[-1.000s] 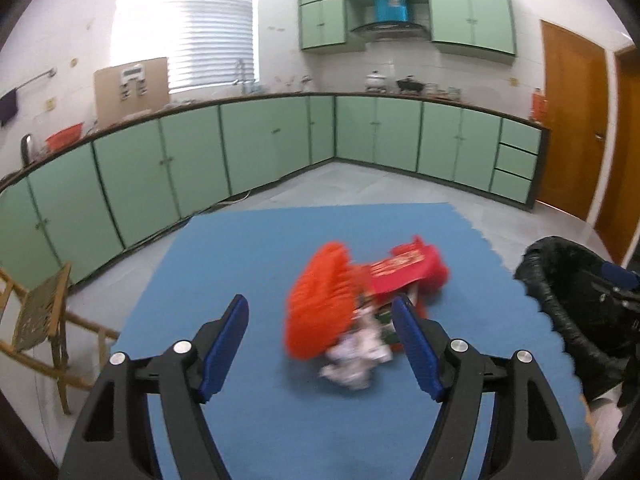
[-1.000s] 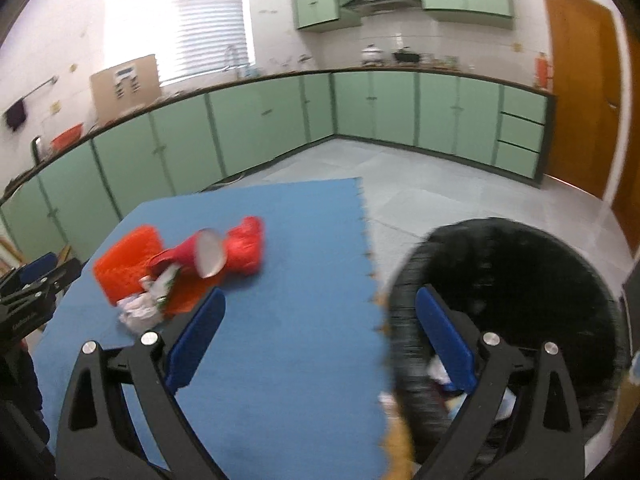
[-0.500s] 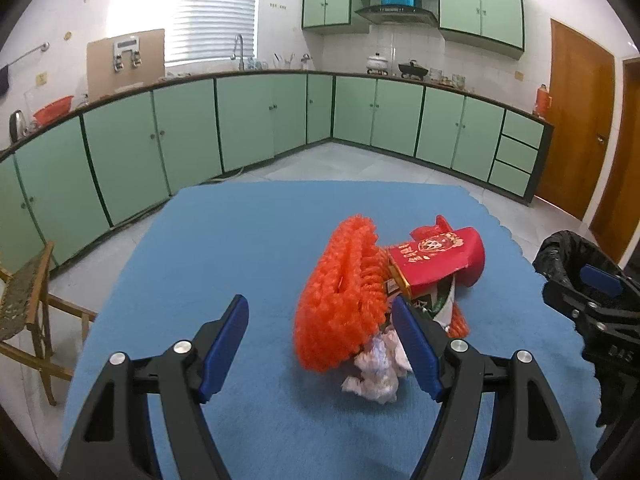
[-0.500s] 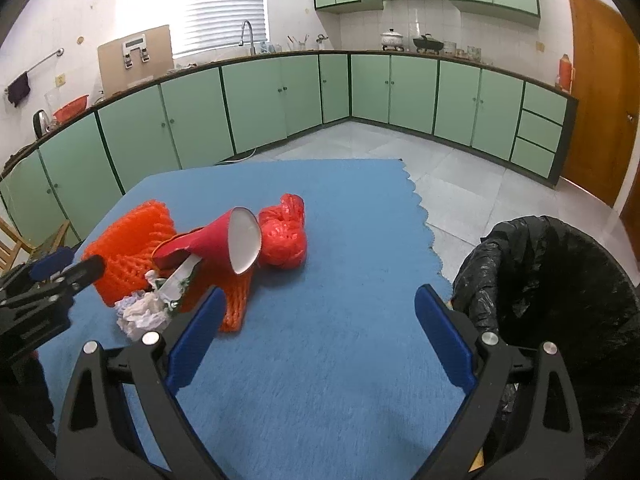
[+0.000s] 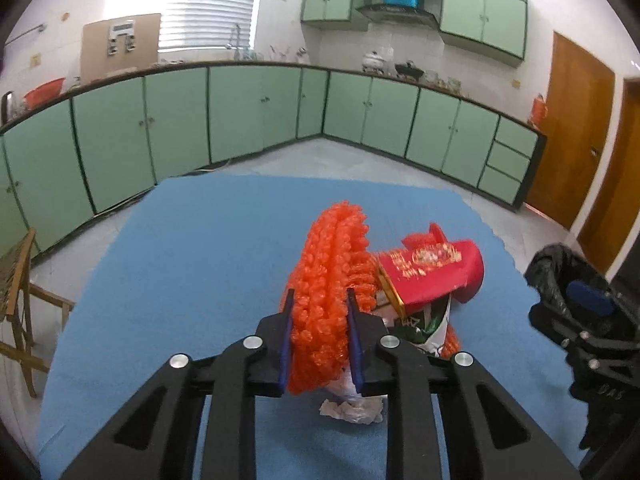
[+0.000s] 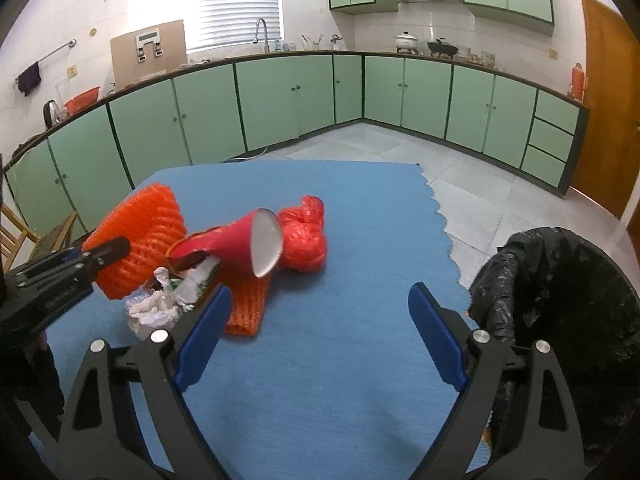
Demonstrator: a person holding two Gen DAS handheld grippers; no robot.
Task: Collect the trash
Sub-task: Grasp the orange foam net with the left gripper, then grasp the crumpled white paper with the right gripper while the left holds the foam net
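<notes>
A pile of trash lies on the blue mat [image 5: 192,264]. My left gripper [image 5: 320,312] is shut on the orange foam net [image 5: 332,276], also seen in the right wrist view [image 6: 140,236]. Beside it lie a red paper cup [image 5: 432,272] on its side, also in the right wrist view [image 6: 240,244], a red plastic bag [image 6: 304,240], crumpled white paper [image 5: 352,408] and a green-white wrapper [image 5: 420,328]. My right gripper [image 6: 316,320] is open and empty above the mat, right of the pile.
A black-lined trash bin [image 6: 560,308] stands at the mat's right edge, also in the left wrist view [image 5: 560,268]. Green cabinets [image 6: 280,100] line the walls. A wooden chair [image 5: 20,300] stands left of the mat. Grey tiled floor [image 6: 480,184] lies beyond.
My left gripper moved forward and closed on the orange foam net. My right gripper swung away from the bin toward the mat and stays open.
</notes>
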